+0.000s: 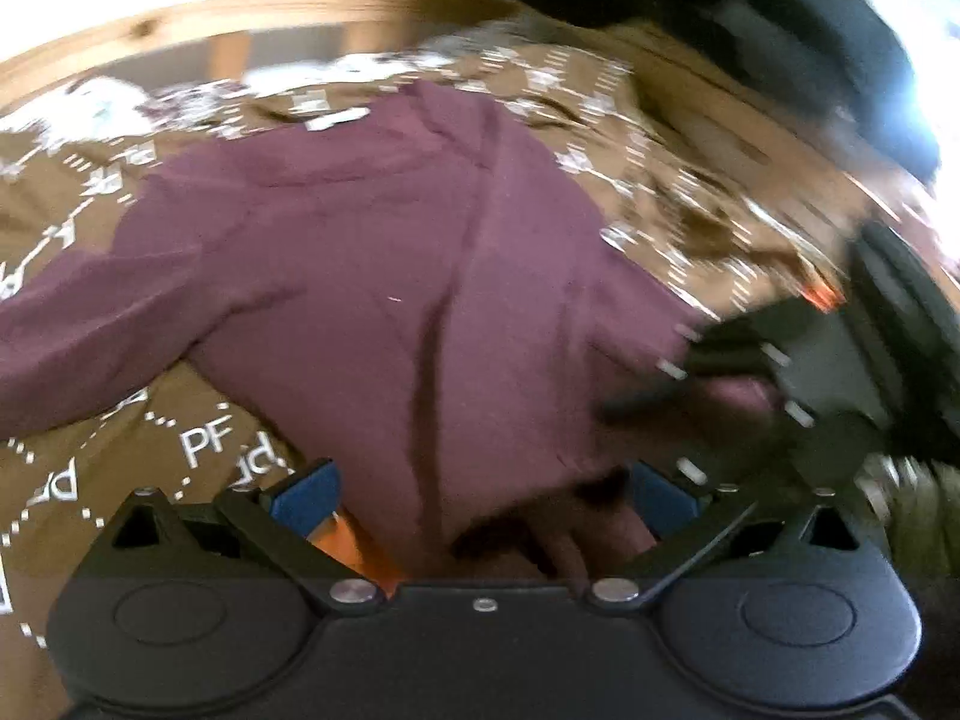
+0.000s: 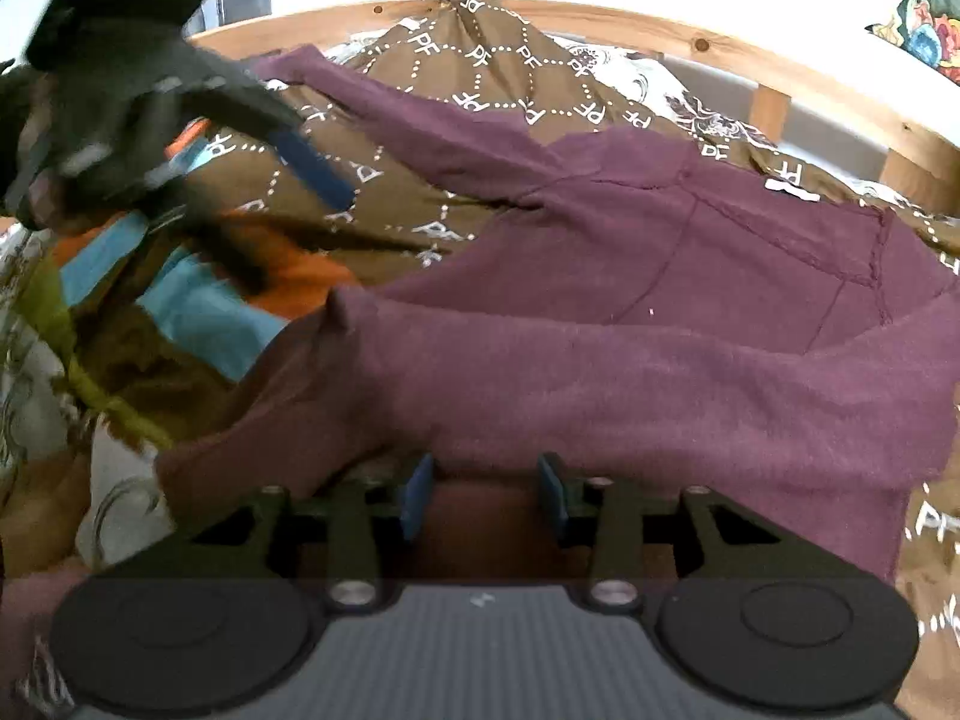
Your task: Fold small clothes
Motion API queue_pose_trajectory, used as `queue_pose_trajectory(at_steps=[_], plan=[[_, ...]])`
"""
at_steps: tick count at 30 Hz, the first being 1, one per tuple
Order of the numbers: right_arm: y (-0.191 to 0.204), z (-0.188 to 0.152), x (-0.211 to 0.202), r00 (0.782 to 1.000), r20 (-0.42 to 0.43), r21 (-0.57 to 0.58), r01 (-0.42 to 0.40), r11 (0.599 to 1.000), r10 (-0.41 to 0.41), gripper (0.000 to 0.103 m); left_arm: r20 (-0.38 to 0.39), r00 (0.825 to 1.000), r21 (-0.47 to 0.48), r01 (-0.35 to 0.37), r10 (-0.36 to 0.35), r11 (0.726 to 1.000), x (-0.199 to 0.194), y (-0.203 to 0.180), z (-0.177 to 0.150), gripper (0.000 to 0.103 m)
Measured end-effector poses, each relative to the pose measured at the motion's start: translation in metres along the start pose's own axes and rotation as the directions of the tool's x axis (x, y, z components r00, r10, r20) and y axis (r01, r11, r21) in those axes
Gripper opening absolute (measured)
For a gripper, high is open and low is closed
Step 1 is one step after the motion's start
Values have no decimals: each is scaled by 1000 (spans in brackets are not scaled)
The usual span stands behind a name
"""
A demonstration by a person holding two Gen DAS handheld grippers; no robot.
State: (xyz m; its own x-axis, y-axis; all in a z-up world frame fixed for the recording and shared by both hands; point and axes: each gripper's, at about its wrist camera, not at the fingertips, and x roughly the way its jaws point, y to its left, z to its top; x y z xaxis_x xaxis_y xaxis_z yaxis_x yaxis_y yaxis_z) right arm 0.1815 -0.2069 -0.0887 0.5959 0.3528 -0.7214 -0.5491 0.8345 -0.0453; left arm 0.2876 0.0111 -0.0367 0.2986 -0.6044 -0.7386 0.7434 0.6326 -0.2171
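Both tongs are busy with one maroon top [image 2: 660, 312]. Low in the right wrist view, the right gripper [image 2: 486, 492] has its blue pads [image 2: 417, 495] part-way closed with a thick bunch of the maroon cloth filling the gap; the pads appear to press on it, so I judge it clamped on the hem or a sleeve end. Low in the left wrist view, the left gripper [image 1: 480, 498] stands with its pads [image 1: 306, 492] wide apart and maroon cloth lying between them without being pinched, as far as the blur allows.

That top spreads across the middle of both frames on a brown bedspread [image 2: 480, 96] printed with white dotted diamonds and letters. One sleeve runs off to the upper left of the right view, and the near portion is lifted into a band crossing the frame's centre, which looks like a first fold just being drawn over. Creases remain in the body.

By my reading the fold is at an early stage: sleeves are still to be tucked in, and the body still to be doubled and flattened.

Further out, a striped orange, blue and olive cloth [image 2: 198, 312] lies at the left, perhaps waiting its turn, and a wooden bed rail [image 2: 660, 30] curves along the top.
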Motion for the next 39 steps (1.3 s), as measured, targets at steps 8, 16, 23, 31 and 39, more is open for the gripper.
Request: queue_pose_trajectory(at_steps=[8, 16, 23, 31, 39], plan=[[-70, 4, -42, 977, 92, 134, 182, 974, -195, 80, -87, 996, -172, -38, 23, 984, 53, 6, 1, 102], [-211, 15, -6, 887, 67, 403, 395, 826, -457, 77, -185, 981, -89, 51, -66, 995, 53, 18, -17, 102], [-265, 6, 26, 908, 40, 501, 342, 795, -416, 34, 13, 996, -120, 84, -83, 989, 31, 35, 6, 102], [-285, 14, -5, 858, 87, 553, 381, 741, -506, 6, -77, 994, 58, -76, 81, 995, 85, -1, -4, 102], [-260, -4, -10, 843, 81, 512, 422, 748, -531, 45, -51, 998, -39, -50, 48, 998, 67, 5, -15, 102]])
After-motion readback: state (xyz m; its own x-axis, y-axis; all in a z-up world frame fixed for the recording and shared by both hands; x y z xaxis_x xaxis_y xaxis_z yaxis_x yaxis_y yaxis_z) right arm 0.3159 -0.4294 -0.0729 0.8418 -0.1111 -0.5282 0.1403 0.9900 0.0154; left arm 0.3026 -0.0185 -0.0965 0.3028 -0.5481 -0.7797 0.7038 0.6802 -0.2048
